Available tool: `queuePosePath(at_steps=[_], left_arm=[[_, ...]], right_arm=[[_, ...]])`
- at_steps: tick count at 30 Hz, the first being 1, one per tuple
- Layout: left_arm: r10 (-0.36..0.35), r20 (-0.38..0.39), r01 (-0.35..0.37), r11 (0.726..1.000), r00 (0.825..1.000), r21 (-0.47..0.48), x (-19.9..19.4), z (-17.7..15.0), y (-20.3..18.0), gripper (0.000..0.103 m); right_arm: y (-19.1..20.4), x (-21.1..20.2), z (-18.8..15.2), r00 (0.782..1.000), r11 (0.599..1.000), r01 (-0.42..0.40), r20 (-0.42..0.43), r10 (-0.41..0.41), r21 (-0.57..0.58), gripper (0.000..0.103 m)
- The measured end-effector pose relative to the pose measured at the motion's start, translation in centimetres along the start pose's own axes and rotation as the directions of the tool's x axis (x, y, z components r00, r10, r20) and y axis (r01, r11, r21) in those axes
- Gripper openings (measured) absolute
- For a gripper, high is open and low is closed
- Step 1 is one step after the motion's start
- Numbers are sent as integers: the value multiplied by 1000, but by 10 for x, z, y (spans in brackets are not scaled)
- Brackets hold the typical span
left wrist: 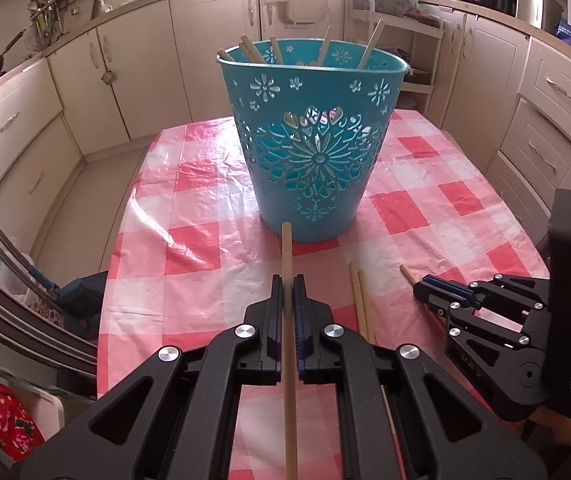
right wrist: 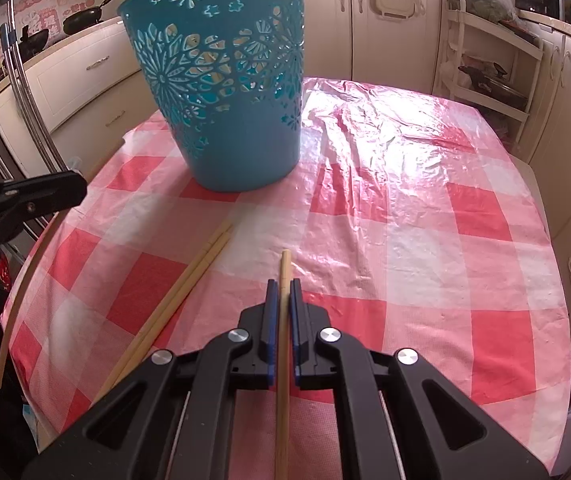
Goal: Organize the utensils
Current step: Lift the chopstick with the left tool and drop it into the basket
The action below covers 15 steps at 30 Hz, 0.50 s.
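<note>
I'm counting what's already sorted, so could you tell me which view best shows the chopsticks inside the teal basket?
The left wrist view: it catches the teal basket's open rim, where chopstick ends stick up. The right wrist view cuts the rim off, leaving only glimpses through the basket's cutouts.

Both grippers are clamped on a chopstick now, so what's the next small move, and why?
Probably lift the left gripper and carry its chopstick up over the teal basket rim: it is already shut on it, the basket stands directly ahead, and other chopsticks already stand inside.

Checked table (right wrist: 425, 240) carries a teal basket (right wrist: 229, 120) and paired chopsticks (right wrist: 181, 280).
</note>
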<state>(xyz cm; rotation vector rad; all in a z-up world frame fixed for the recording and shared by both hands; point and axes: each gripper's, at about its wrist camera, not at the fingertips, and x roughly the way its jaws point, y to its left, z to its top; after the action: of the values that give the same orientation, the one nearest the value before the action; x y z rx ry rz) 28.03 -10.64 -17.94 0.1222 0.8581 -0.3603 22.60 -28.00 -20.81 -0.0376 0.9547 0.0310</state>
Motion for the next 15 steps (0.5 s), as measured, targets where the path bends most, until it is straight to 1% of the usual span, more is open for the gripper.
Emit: queuePosePath(at_steps=[3, 7, 9, 11, 15], left_arm=[[-28, 57, 29, 999, 998, -26, -22, 5, 5, 5], [-67, 168, 76, 996, 983, -51, -61, 25, 14, 5], [-79, 224, 94, 994, 971, -60, -80, 39, 20, 5], [-86, 282, 110, 992, 956, -69, -98, 55, 24, 5], [-88, 394, 130, 988, 915, -81, -126, 93, 28, 5]], right_arm=[[0, 0, 0, 1000, 1000, 2, 0, -2, -2, 6], [1, -1, 0, 1000, 1000, 6, 2, -6, -4, 6], [1, -1, 0, 1000, 1000, 7, 3, -7, -4, 6], [1, -1, 0, 1000, 1000, 7, 3, -7, -3, 6], [1, -2, -1, 1000, 1000, 6, 4, -6, 0, 6]])
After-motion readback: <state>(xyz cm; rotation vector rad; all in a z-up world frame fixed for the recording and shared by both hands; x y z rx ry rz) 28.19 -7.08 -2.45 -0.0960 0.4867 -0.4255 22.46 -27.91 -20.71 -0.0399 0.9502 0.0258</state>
